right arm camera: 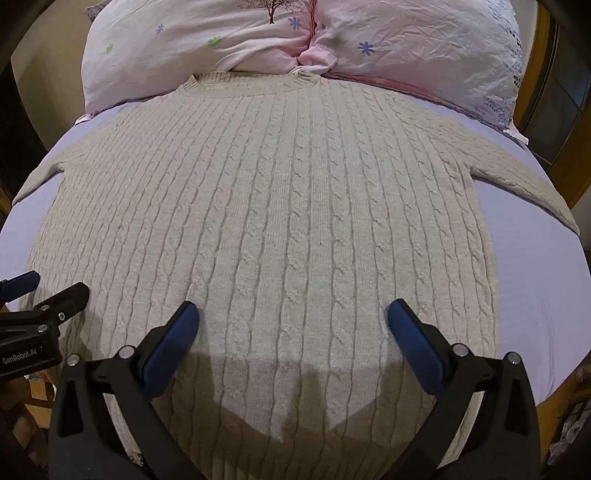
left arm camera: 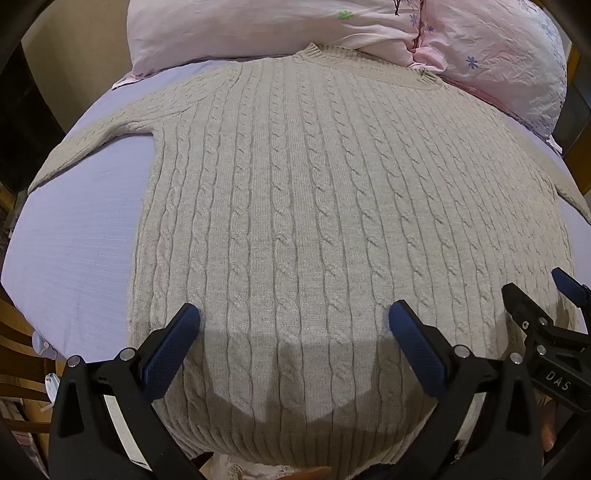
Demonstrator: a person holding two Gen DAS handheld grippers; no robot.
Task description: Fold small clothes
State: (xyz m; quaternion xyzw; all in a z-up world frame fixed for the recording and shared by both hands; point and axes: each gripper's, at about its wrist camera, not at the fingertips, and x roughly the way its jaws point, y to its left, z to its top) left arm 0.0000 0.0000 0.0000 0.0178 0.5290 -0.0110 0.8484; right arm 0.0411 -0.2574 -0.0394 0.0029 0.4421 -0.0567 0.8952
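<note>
A beige cable-knit sweater (left arm camera: 314,192) lies flat on a lilac bed sheet (left arm camera: 74,240), collar far, hem near me, both sleeves spread out sideways. It also shows in the right wrist view (right arm camera: 277,206). My left gripper (left arm camera: 293,319) is open and empty, hovering over the lower part of the sweater. My right gripper (right arm camera: 293,317) is open and empty over the same lower part, further right. The right gripper also shows at the right edge of the left wrist view (left arm camera: 539,295), and the left gripper at the left edge of the right wrist view (right arm camera: 51,291).
Two pink flowered pillows (left arm camera: 258,29) (right arm camera: 424,48) lie against the sweater's collar at the head of the bed. The lilac sheet (right arm camera: 535,295) borders the sweater on both sides. Wooden furniture (left arm camera: 18,369) stands by the bed's near left edge.
</note>
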